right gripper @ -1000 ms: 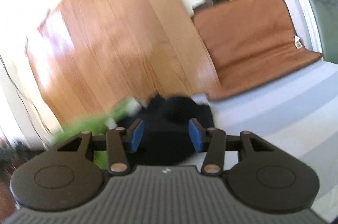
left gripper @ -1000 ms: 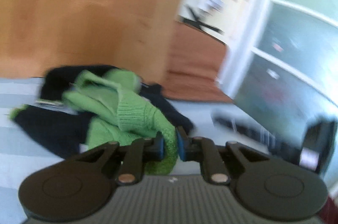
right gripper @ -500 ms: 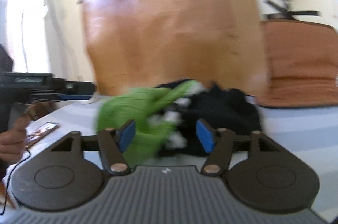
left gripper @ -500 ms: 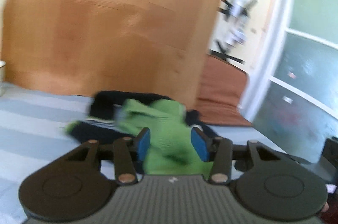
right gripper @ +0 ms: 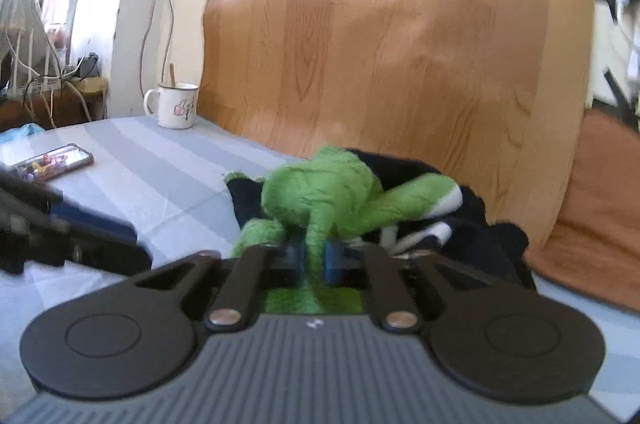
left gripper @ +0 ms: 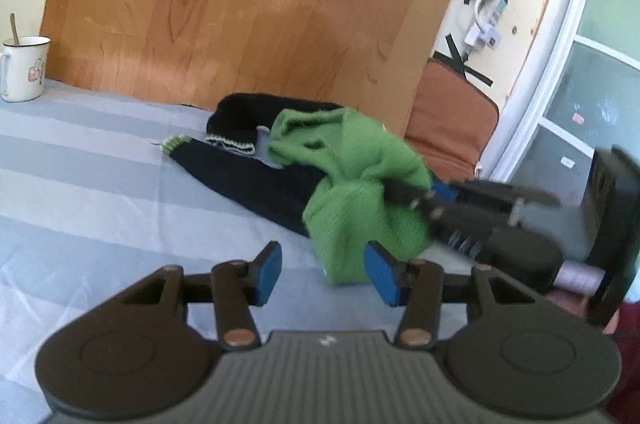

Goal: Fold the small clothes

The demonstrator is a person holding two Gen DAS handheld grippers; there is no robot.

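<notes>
**Left wrist view: green knit pinched by right jaws, left jaws free**

Spread across the lower half of both views: striped grey-blue table (left gripper: 100, 183). Behind it, filling the upper frame: wood-grain panel (left gripper: 248, 3). Centre right of the left view: dark knit garment (left gripper: 256, 175) lying flat on the table, with green knit garment (left gripper: 360, 191) bunched on top and lifted at its lower end. Coming in from the right edge: right gripper (right gripper: 314, 258), jaws having just closed, now pinching a fold of the green knit. Bottom centre: left gripper (left gripper: 324, 270), jaws partly open after widening, nothing between them, right pad just beside the hanging green fabric. Far left: white mug (left gripper: 24, 67). Left edge of the right wrist view: phone (right gripper: 52, 161).
</notes>
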